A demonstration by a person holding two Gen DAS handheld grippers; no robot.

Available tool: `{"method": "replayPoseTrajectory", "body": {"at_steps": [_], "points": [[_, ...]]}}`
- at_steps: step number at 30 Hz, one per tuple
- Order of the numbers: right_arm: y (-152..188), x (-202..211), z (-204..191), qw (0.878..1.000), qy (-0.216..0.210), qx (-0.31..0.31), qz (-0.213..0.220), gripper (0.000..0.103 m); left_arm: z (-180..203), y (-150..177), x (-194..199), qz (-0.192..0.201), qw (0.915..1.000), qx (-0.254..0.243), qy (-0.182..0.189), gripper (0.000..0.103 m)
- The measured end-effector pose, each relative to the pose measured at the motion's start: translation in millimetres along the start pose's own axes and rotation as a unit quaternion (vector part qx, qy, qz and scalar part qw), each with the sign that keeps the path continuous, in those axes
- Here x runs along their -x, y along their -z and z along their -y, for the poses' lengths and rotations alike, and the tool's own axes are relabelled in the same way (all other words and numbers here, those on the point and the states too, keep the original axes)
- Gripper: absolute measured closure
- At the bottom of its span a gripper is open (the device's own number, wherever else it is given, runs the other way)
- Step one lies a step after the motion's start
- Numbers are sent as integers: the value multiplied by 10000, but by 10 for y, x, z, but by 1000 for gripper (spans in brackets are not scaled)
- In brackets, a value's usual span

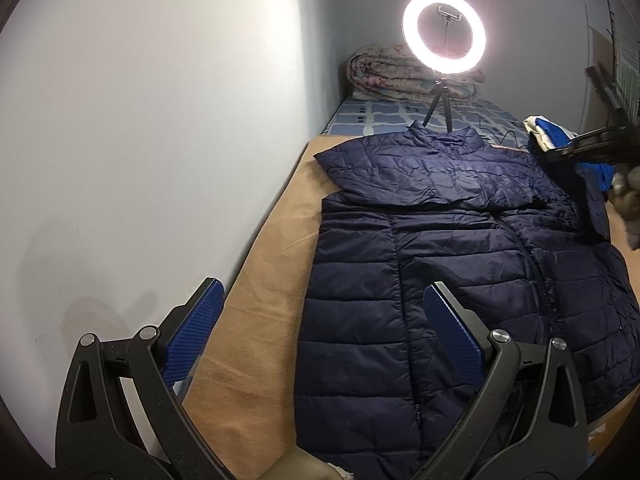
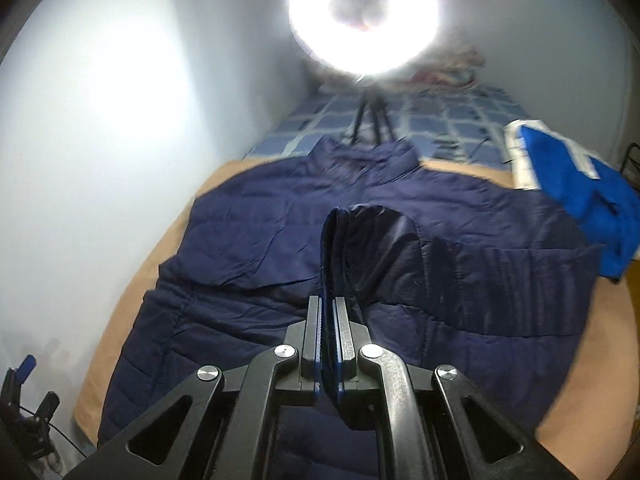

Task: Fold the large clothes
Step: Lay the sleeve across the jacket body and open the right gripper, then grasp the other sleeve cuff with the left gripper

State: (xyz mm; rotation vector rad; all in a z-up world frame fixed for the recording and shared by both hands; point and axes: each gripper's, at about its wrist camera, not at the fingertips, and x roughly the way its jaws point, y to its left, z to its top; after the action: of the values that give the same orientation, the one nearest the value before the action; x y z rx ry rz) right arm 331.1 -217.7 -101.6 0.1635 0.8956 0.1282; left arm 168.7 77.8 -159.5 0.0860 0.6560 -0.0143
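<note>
A navy puffer jacket (image 1: pixel 460 248) lies front up on a tan blanket (image 1: pixel 260 320), collar toward the far end of the bed. One sleeve (image 1: pixel 420 180) is folded across its chest. My left gripper (image 1: pixel 324 292) is open and hovers over the jacket's near left hem, with nothing between its blue pads (image 1: pixel 200 328). My right gripper (image 2: pixel 329 308) is shut on the other sleeve's cuff (image 2: pixel 360 240), which it holds up over the jacket's body (image 2: pixel 248 232). In the left wrist view its black frame (image 1: pixel 592 146) shows at the right edge.
A lit ring light on a small tripod (image 1: pixel 444 38) stands beyond the collar on a blue checked sheet (image 1: pixel 400 114). Behind it lies a rolled quilt (image 1: pixel 384 76). A blue and white garment (image 2: pixel 572 184) lies at the far right. A pale wall (image 1: pixel 140 120) runs along the left.
</note>
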Motion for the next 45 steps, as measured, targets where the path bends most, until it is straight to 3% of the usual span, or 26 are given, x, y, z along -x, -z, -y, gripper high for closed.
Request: {"method": "replayPoseTrajectory", "body": {"at_steps": [5,12,13,16,25,29,35,45], "points": [[-21,-500,-225,9996,-17,75,-278,101,-65,36,-57,-52,10000,4,-66,1],[97,-898,-310,9980,-263,106,-557,97,-65,1,-162,-102,9999,70,-30,1],[109,-904,-304,9981,-282,93,-538,96,-45,-22,-176,-97,9999,83,2,1],[122,-880,-260,9985,-311,71,-437,75,11,-93,-207,-60,9998,110,127,1],[98,-458,124,9988,-439,-102,-178,64,369,-382,-435,-281,9944,254,990,2],[241,-64,389,9992,-379,-154,-38,55,652,-566,-670,-622,9836,341,1659,10],[743,586,820,9997,-33,-165,149,50,1096,-813,-1155,-1274,9594,524,2461,10],[1509,1182,1489,9959,696,-550,175,50,1652,-992,-1912,-2163,9274,978,2891,10]]}}
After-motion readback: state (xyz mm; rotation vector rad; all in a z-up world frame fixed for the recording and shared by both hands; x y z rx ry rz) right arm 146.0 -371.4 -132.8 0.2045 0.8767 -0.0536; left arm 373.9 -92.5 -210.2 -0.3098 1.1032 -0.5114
